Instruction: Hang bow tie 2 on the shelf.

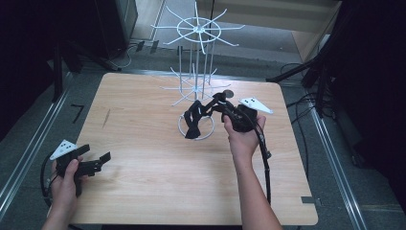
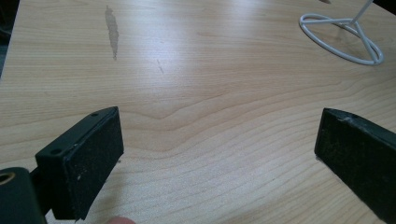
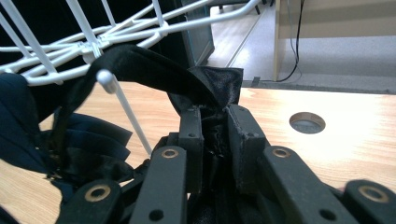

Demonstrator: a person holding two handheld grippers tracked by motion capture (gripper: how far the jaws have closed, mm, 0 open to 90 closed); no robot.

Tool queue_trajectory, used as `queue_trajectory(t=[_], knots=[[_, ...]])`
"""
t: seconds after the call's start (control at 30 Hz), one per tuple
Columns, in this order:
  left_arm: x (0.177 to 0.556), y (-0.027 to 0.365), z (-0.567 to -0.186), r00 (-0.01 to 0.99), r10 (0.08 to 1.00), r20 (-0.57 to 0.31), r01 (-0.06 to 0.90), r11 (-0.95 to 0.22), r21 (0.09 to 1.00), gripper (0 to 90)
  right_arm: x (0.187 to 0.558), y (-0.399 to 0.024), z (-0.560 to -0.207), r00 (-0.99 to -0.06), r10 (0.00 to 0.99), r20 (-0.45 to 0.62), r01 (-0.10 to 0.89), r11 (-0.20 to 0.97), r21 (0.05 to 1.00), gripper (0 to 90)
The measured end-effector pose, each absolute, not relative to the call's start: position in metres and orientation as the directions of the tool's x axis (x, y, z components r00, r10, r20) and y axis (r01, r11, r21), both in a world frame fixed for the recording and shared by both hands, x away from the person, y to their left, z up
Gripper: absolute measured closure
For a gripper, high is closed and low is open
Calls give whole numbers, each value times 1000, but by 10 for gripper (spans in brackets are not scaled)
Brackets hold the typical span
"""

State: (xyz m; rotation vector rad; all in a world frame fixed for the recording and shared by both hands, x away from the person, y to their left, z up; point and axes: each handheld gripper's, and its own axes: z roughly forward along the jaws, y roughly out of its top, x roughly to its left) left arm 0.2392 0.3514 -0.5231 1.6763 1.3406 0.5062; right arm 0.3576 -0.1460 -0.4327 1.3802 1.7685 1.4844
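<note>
A white wire rack with spoke arms stands at the back middle of the wooden table. A black satin piece, like a bow tie on a strap, hangs among its lower arms above the base ring. My right gripper is shut on the strap's upper end. In the right gripper view the fabric runs from the pinched jaws over a ball-tipped rack arm. My left gripper is held open at the table's front left, its pads wide apart over bare wood.
A round cable hole lies in the tabletop just behind the right gripper. The rack's base ring lies far ahead of the left gripper. A grey smear marks the wood. Dark stands and cables surround the table.
</note>
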Motion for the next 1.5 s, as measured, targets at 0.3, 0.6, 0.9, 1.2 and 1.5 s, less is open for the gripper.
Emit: queue_trajectory(t=[0.3,0.6,0.9,1.2,1.5], knots=[[239,351,-523,328,920,-213,552,-4,834,17,364,-137,-444,-392,879,272,425,-89,901,776],[239,352,-523,328,921,-211,551,-5,835,16,364,-135,-456,-389,875,287,442,-96,892,770],[239,351,-523,328,921,-209,550,-6,835,16,362,-144,-460,-403,862,309,450,-107,887,698],[239,351,-523,329,921,-211,550,-5,835,16,355,-155,-465,-385,876,289,440,-101,892,519],[239,351,-523,329,921,-209,551,-7,835,16,346,-164,-464,-391,886,249,429,-65,901,294]])
